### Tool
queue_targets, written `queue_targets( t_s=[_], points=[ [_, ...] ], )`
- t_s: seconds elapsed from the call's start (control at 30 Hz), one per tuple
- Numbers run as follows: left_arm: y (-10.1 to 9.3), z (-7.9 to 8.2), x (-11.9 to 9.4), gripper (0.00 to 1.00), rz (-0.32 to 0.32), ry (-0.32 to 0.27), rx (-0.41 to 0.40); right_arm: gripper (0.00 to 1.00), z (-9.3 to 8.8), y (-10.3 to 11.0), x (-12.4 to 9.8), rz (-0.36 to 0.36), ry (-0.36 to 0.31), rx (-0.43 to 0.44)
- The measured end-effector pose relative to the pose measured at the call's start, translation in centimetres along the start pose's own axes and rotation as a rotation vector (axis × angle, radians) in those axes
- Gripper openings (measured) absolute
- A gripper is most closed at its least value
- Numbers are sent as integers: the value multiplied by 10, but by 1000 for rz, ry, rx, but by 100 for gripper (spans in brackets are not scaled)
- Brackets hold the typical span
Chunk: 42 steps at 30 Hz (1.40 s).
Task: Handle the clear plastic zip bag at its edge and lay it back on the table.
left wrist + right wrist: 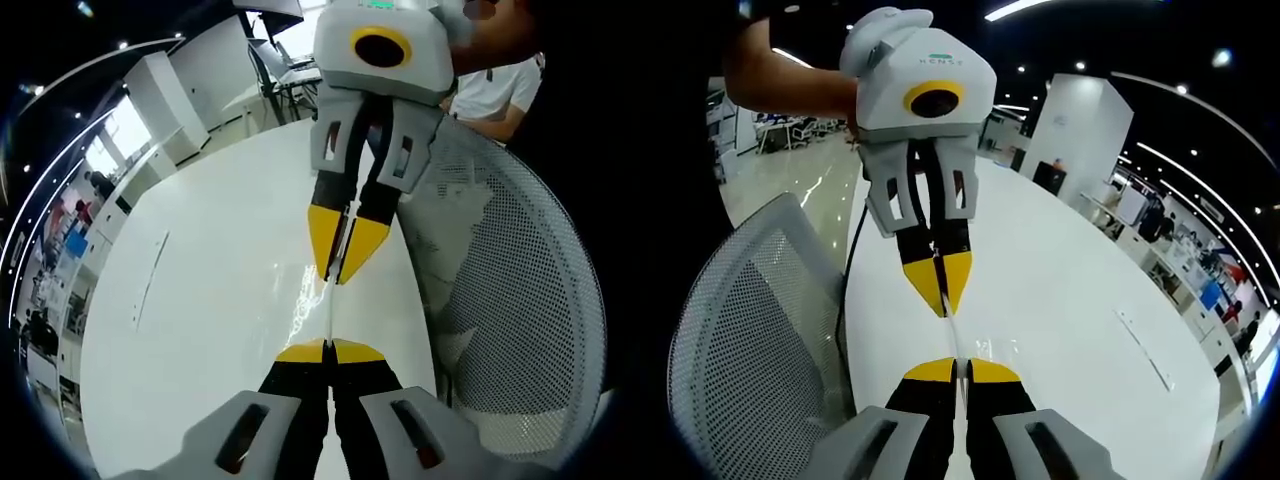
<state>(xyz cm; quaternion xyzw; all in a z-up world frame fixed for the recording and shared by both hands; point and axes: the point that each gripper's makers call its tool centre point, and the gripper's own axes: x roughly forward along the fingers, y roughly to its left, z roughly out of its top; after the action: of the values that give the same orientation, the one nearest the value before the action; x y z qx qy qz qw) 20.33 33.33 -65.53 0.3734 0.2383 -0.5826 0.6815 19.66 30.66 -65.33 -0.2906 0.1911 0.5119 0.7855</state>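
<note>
I had the clear plastic zip bag [328,305] pinched at its edge with both my tools. In the left gripper view, my left gripper [329,350] sat at the bottom middle with its yellow tips pressed together on the thin bag edge. My right gripper [340,268] came down from the top middle of that frame, its tips squeezed on the same edge. The bag was stretched tight between them, above the white table [200,300]. It was so see-through that I could only spot a shiny line and some wrinkles.

In the right gripper view, the bag edge ran from my right gripper [956,368] up to my left gripper [942,300].

A mesh chair [750,330] stood beside the table.

I think I was in the holding part. Next I would need to lower both tools together, gently, then let go.
</note>
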Motion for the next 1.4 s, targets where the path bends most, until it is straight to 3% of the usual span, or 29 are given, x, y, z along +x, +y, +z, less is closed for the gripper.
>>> queue_targets(
  t_s=[1.4],
  points=[
    [3, -4, -2, 0, 9, 1, -13, 0, -3, -2, -2, -6, 3, 6]
  ],
)
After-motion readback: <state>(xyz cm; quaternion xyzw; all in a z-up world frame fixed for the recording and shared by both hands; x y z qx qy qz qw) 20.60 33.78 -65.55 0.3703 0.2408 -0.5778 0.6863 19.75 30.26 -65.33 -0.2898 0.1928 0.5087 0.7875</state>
